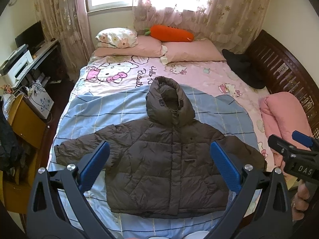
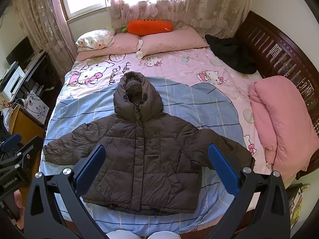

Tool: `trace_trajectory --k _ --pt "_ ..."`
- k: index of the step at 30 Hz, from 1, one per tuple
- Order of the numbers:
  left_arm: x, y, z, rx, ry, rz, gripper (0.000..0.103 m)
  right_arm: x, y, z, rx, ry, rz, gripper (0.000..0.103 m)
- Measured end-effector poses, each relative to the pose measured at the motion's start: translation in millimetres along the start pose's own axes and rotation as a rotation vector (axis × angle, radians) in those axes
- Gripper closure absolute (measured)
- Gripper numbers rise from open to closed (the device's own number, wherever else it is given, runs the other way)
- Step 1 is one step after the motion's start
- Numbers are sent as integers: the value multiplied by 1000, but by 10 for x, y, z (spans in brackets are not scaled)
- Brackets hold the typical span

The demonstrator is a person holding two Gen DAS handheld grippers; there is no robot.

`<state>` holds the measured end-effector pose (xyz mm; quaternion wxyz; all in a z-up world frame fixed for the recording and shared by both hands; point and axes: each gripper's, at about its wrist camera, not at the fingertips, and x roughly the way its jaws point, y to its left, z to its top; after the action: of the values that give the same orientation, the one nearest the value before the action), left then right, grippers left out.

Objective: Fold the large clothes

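A dark brown hooded puffer jacket [image 1: 165, 163] [image 2: 143, 159] lies flat and face up on the bed, front closed, hood toward the pillows, both sleeves spread sideways. My left gripper [image 1: 159, 149] hovers above the jacket's lower half, open, with nothing between its blue pads [image 1: 95, 165]. My right gripper [image 2: 156, 152] also hangs above the jacket, open and empty. In the left wrist view the right gripper [image 1: 289, 145] shows at the right edge. The left gripper [image 2: 18, 145] appears at the left edge of the right wrist view.
The bed has a pink and blue cartoon sheet [image 2: 179, 103], pink pillows [image 2: 171, 39] and an orange carrot plush [image 2: 149, 26] at the far end. A black garment [image 2: 231, 53] and a rolled pink quilt [image 2: 279, 119] lie by the dark wooden bed frame [image 2: 283, 55] at right. A desk with a printer [image 1: 18, 65] stands left.
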<state>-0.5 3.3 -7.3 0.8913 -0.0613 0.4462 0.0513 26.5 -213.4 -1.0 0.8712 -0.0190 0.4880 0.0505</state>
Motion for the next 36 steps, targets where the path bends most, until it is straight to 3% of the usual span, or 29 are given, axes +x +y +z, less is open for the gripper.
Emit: trace_trajectory --k 36 --pt "138 52 17 -7 8 -22 2 159 47 27 -22 37 -17 1"
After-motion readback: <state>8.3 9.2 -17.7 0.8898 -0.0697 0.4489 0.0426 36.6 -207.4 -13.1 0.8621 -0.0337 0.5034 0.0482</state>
